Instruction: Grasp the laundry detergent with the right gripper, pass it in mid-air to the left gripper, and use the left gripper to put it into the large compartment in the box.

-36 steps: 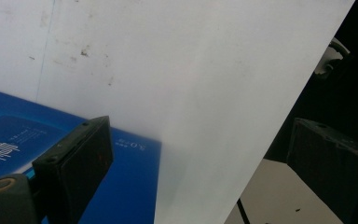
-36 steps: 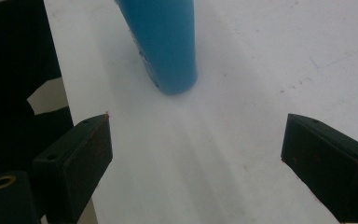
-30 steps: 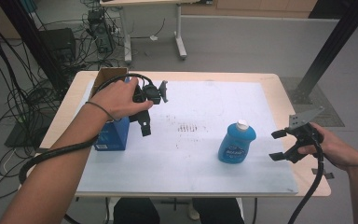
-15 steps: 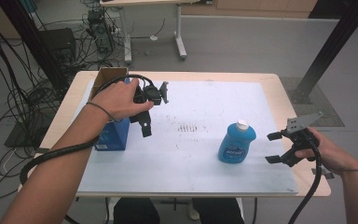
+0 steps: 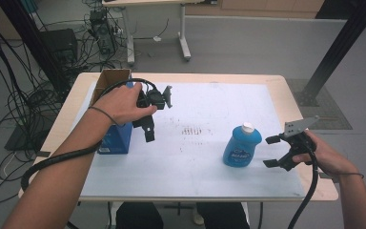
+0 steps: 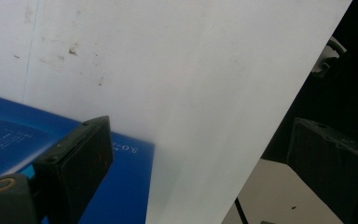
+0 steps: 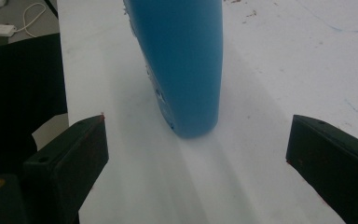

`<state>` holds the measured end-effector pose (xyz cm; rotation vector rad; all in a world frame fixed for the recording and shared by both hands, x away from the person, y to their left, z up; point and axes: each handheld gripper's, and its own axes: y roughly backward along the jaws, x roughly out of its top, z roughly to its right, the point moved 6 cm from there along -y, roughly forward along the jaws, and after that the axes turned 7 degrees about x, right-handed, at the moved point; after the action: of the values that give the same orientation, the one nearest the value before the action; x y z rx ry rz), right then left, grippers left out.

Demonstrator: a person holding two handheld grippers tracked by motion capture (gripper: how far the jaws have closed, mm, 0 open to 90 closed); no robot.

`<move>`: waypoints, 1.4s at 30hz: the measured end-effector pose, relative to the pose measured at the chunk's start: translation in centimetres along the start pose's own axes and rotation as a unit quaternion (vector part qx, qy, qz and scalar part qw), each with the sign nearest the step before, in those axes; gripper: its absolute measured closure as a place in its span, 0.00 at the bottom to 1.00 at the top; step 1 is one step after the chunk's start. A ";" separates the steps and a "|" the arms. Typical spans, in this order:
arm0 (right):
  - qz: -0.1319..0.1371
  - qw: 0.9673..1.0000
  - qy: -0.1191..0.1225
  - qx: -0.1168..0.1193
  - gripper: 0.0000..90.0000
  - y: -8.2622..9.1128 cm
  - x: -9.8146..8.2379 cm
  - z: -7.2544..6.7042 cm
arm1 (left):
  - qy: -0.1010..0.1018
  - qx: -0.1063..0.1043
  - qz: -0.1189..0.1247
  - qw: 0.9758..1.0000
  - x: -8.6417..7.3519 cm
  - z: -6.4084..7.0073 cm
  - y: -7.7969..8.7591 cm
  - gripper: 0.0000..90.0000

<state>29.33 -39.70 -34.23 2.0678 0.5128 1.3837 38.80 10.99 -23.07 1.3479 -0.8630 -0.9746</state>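
While jaws just opened — right gripper point(image 5: 275, 151) faces blue bottle point(image 5: 241, 146).

A lab or workshop: tangled cables point(image 5: 9, 100) on grey floor, black equipment stand point(image 5: 57, 45), bare work tables point(image 5: 181, 78).

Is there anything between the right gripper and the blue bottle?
No. In the right gripper view and the high view, only bare white table covering lies between the open right gripper and the blue plastic bottle with a white cap.
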 end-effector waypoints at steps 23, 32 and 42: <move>0.006 1.000 0.005 0.010 0.06 -2.6 0.7 0.8 | -0.002 -0.004 0.000 1.000 0.0 -0.1 -0.6 0.08; 0.010 1.000 0.001 0.010 0.06 -2.7 0.6 1.1 | -0.002 0.005 0.002 1.000 0.1 -0.3 -0.5 0.08; 0.010 1.000 0.001 0.011 0.06 -2.7 0.5 1.2 | -0.001 0.012 0.006 1.000 0.1 -0.4 -0.8 0.08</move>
<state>30.64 -37.72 -35.99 2.0933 0.5119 1.3976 39.17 11.11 -23.85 1.3608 -0.8859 -0.9581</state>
